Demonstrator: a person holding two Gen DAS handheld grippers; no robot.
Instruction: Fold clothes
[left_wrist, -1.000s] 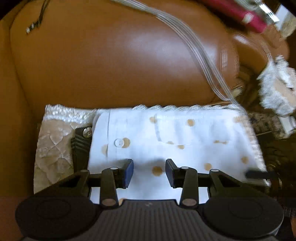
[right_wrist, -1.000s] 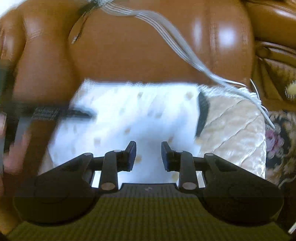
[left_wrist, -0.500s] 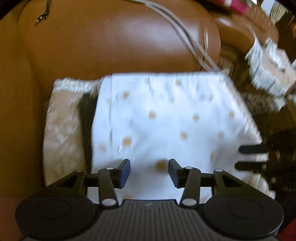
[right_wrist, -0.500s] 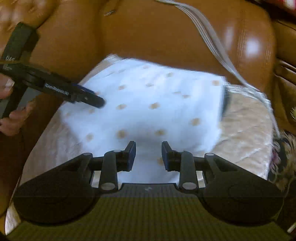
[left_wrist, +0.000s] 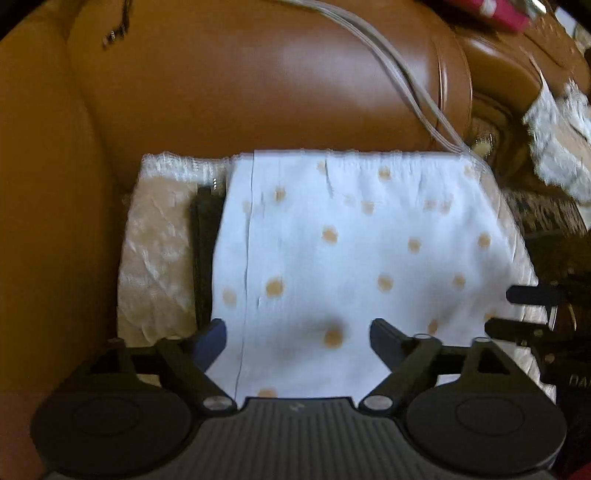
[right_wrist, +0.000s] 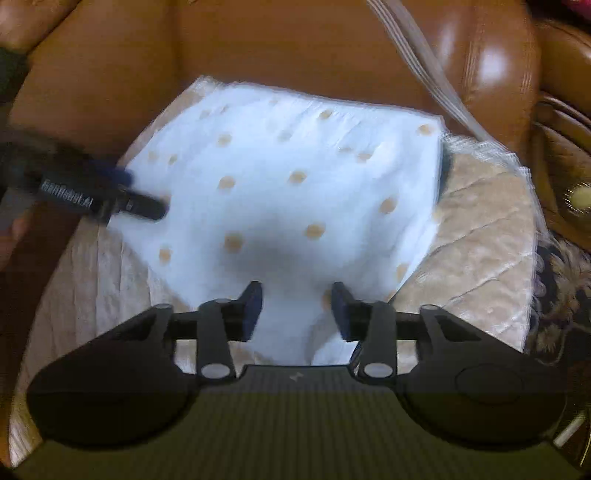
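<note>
A folded white garment with tan dots (left_wrist: 351, 251) lies flat on a beige quilted seat cover (left_wrist: 155, 251) of a brown leather armchair; it also shows in the right wrist view (right_wrist: 295, 192). A dark folded item (left_wrist: 205, 236) sticks out from under its left edge. My left gripper (left_wrist: 297, 338) is open wide, just above the garment's near edge, holding nothing. My right gripper (right_wrist: 297, 308) is open over the garment's near corner, holding nothing. In the right wrist view the left gripper (right_wrist: 136, 201) shows at the garment's left edge.
The brown leather backrest (left_wrist: 266, 85) rises right behind the garment. A grey ribbon cable (left_wrist: 402, 70) runs down across it. The armrest (left_wrist: 48, 221) stands on the left. A lace-edged cloth (left_wrist: 554, 140) and a patterned rug (right_wrist: 561, 280) lie to the right.
Both grippers have pulled back from the garment, so more of it shows. The left jaws have opened much wider; the right jaws have opened a little.
</note>
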